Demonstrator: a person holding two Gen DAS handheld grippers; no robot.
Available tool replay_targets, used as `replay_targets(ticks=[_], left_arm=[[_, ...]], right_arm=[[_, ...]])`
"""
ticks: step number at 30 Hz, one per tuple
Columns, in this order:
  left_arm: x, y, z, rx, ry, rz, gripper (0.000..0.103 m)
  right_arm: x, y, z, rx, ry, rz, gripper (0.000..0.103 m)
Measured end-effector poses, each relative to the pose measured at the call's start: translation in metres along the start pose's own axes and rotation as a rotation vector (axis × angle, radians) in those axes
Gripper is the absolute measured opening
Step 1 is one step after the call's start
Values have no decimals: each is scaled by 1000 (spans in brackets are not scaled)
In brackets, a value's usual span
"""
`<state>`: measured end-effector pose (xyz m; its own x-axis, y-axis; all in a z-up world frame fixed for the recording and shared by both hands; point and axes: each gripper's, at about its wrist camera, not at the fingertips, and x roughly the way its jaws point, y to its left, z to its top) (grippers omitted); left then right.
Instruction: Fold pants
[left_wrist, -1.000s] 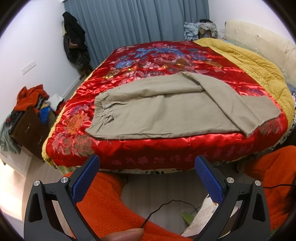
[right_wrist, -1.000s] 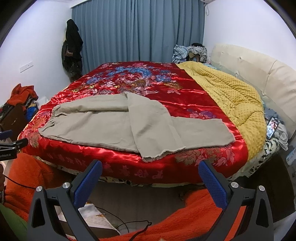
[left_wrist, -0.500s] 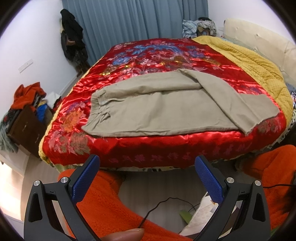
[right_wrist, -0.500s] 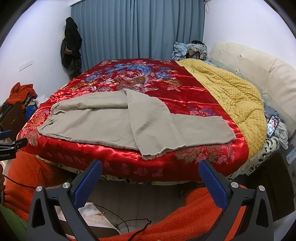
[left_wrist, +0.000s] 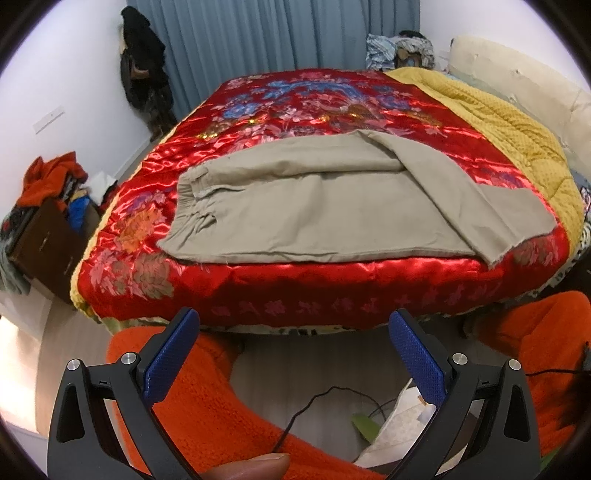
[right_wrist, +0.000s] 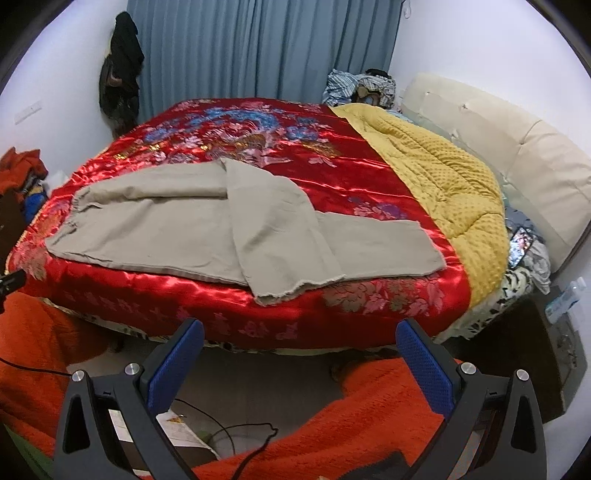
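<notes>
Beige pants (left_wrist: 332, 218) lie on a red satin bedspread (left_wrist: 325, 103), waistband to the left, one leg folded diagonally across the other toward the near edge. They also show in the right wrist view (right_wrist: 229, 229), with the second leg stretching right. My left gripper (left_wrist: 293, 325) is open and empty, held above the floor short of the bed's near edge. My right gripper (right_wrist: 300, 332) is open and empty, also short of the bed, in front of the folded leg's hem.
A yellow quilt (right_wrist: 443, 173) covers the bed's right side by a cream headboard (right_wrist: 517, 155). Orange fleece (left_wrist: 207, 402) and a black cable (left_wrist: 314, 402) lie below the grippers. A cluttered cabinet (left_wrist: 44, 229) stands left. A phone (right_wrist: 520, 242) lies at the bed's right edge.
Both grippers have moved up and forward toward the bed; the pants sit lower and nearer in both views. The pants have not moved. Both grippers stay open.
</notes>
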<state>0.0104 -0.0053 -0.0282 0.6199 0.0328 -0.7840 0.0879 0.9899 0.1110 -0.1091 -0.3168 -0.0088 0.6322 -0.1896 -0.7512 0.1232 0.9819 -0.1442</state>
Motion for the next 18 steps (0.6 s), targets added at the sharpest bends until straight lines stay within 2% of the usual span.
replay_targets(ticks=[11,18], left_arm=[[1,-5,1,20,5,8,102],[2,-5,1,24,6,9,102]], right_arm=[[14,1,-4,-33,81,-85,102],[17,4,-5,-57,98,-111,102]])
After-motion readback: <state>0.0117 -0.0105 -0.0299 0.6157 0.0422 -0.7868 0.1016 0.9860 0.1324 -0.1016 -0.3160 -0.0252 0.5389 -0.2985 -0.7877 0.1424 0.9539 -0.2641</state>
